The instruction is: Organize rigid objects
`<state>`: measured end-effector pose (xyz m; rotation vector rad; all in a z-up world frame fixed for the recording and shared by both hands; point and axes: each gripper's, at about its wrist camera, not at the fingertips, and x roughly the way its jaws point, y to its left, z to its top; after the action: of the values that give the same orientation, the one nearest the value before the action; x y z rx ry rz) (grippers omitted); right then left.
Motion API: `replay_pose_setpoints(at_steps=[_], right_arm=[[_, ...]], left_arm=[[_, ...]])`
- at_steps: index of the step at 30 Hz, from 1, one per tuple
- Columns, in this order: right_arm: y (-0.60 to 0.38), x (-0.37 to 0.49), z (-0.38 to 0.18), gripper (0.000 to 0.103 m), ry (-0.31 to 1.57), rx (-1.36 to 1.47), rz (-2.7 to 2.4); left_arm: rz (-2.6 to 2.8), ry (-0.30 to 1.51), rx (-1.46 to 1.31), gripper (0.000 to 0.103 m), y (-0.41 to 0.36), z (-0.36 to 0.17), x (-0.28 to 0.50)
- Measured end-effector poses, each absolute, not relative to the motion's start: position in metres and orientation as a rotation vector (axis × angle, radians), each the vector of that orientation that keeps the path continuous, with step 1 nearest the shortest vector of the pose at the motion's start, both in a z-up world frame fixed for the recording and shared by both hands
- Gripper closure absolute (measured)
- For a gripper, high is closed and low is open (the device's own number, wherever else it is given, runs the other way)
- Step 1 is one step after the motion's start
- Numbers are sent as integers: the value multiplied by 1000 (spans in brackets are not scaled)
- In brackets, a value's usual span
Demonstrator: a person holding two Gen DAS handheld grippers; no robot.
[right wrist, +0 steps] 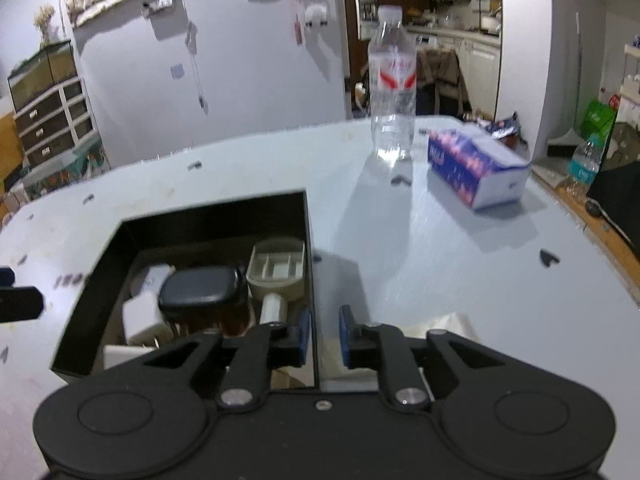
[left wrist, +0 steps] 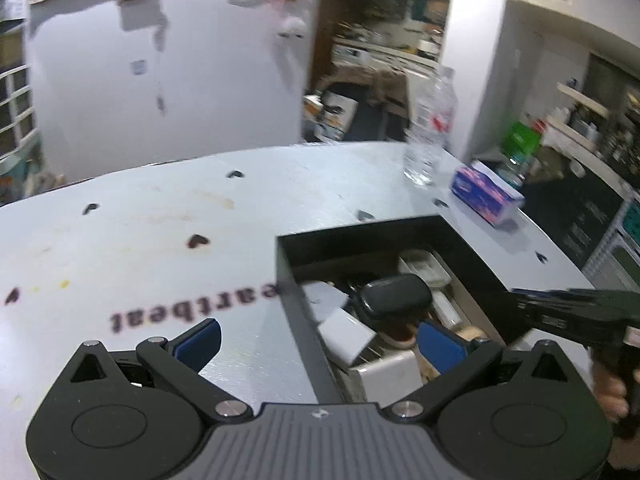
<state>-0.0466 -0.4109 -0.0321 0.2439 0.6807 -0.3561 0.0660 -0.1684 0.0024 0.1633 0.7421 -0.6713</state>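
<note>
Black box [left wrist: 472, 236] sitting on pale grey table [left wrist: 160, 240], near the table's front edge toward its right side. Open-topped, crammed with rigid odds and ends. Dark rounded case [left wrist: 394, 298] on top of the pile, roughly mid-box. White blocky pieces [left wrist: 348, 334] along the box's left wall and front corner, seen from the left wrist view. Beige compartment tray [right wrist: 276, 266] tucked into the far right corner of the box, a white cylinder [right wrist: 273, 308] just in front of it against the right wall. Brownish item partly buried under the dark case, too hidden to identify.

Left gripper [left wrist: 318, 340] spread wide, blue pads [left wrist: 200, 340] far apart, nothing between them; one finger over the bare table, the other over the box interior, straddling the box's left wall. No contact visible.

Right gripper [right wrist: 324, 334] narrowly parted, fingers either side of the box's right wall. Pads not clearly pressing on the wall, blur makes contact hard to call. Nothing else between them. A bit of a hand [left wrist: 610, 396] under the right tool at the right edge of the left wrist view.

Clear water bottle [right wrist: 392, 92] upright near the table's far edge. Blue and white tissue box [right wrist: 476, 168] lying just beside it, toward the far right corner. Small dark heart prints [left wrist: 198, 241] scattered over the tabletop, mirrored dark lettering near the box's left wall.
</note>
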Motion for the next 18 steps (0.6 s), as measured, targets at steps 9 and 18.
replay_pose_setpoints(at_steps=[9, 18], right_arm=[[-387, -71, -7, 46, 601, 223, -313], [-370, -81, -10, 13, 636, 212, -343]], left_arm=[[-580, 698, 156, 0, -162, -3, 51], [-543, 703, 142, 0, -151, -6, 34]])
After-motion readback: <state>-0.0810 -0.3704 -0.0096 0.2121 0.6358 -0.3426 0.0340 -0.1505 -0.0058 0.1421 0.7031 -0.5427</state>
